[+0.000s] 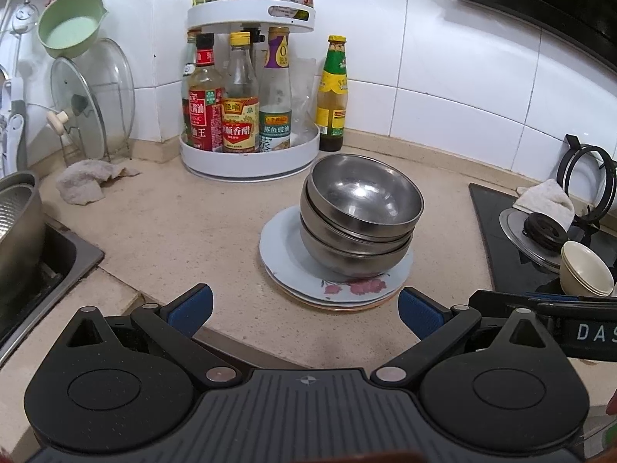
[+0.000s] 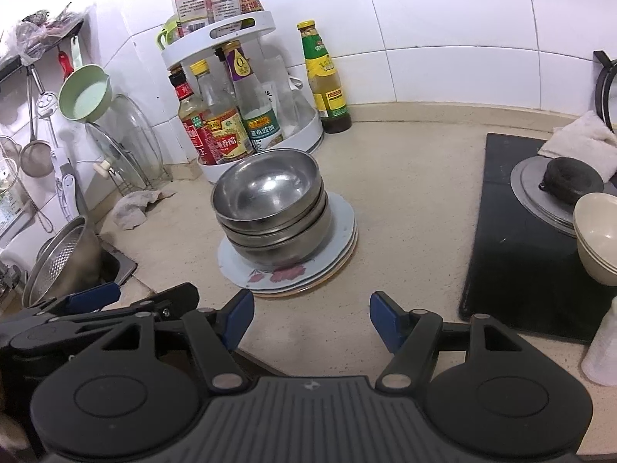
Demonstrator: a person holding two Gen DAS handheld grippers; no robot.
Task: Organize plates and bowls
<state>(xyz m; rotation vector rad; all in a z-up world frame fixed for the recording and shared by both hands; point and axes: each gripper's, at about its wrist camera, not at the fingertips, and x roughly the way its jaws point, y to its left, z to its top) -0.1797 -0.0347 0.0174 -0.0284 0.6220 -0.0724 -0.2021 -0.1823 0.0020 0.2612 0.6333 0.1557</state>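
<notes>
Left wrist view: three nested stainless steel bowls [image 1: 360,218] sit on a stack of plates [image 1: 331,289], the top plate pale blue with a pink flower print at its near rim. The stack stands on the beige countertop [image 1: 173,231], roughly mid-way between the sink edge and the hob edge, closer to the front edge than to the back wall. Top bowl is tilted slightly against the ones under it.

Left gripper [image 1: 304,310]: jaws wide apart, blue pads showing, nothing between them; it hovers over the front edge of the countertop, short of the plates. Right gripper [image 2: 311,318]: jaws also standing apart, about half spread, nothing held, likewise short of the plate stack. In the right wrist view the left gripper lies just beside it, on the left.

Cream bowls [image 2: 597,239], nested, stand on the black hob [image 2: 501,270] at the right edge, next to a burner cap on its metal ring [image 2: 555,189]. A white cloth [image 2: 578,135] lies behind the burner.

Back corner: white two-tier turntable rack [image 1: 250,154] with sauce and vinegar bottles; one green-labelled bottle [image 1: 332,96] stands just right of it against the tiles. Left edge: crumpled rag [image 1: 85,181], glass lids in a wire rack [image 1: 88,96], green ladle-cup [image 1: 69,29] hanging, metal colander [image 2: 58,258] in the sink.
</notes>
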